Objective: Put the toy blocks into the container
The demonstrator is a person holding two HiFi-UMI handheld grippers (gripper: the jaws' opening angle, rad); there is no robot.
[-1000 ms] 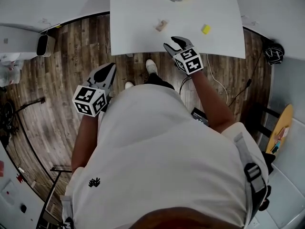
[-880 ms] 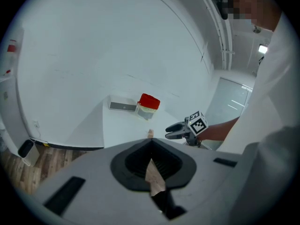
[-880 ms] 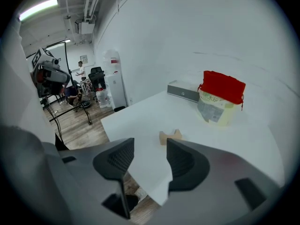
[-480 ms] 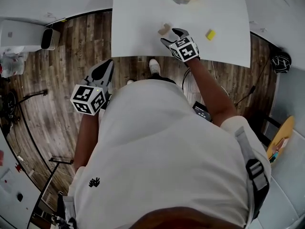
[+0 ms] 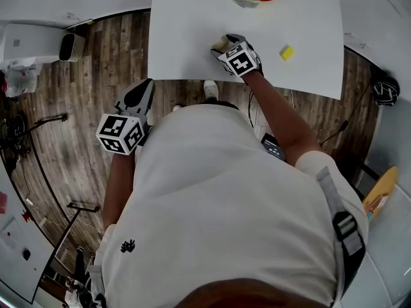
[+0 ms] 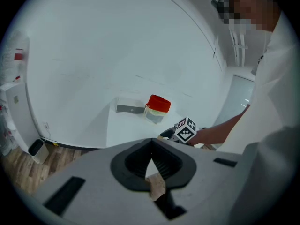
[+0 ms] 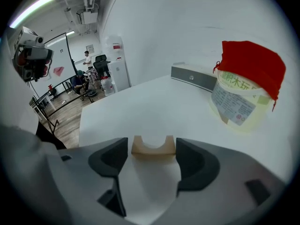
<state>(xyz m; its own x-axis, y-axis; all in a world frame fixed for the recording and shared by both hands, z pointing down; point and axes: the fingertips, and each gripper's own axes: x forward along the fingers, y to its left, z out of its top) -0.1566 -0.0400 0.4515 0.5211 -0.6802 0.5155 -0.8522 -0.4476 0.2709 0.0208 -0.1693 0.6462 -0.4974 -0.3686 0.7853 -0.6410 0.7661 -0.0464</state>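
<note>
**Right gripper** (image 7: pixel 152 156): jaws spread wide, having just been opening. A wooden arch block (image 7: pixel 138 149) stands on the white table (image 5: pixel 186 37) between the two fingertips, arch cut-out upward. It nearly fills the gap, and the pads do not press on it. The gripper grips nothing.

**Left gripper** (image 6: pixel 151 154): jaws closed tip to tip, with no block between them. In the head view it hangs over the wooden floor (image 5: pixel 83 82), off the near edge of the table and well apart from the blocks.

**Container** (image 7: pixel 243 95): a translucent labelled tub with a red cloth cover, upright at the far side of the table. It is to the right of the arch block in the right gripper view and apart from it. A flat grey box (image 7: pixel 192 78) lies just behind the tub.

**Yellow block** (image 5: pixel 287 52): lies alone on the table, to the right of the right gripper and nearer than the container, touching neither.
</note>
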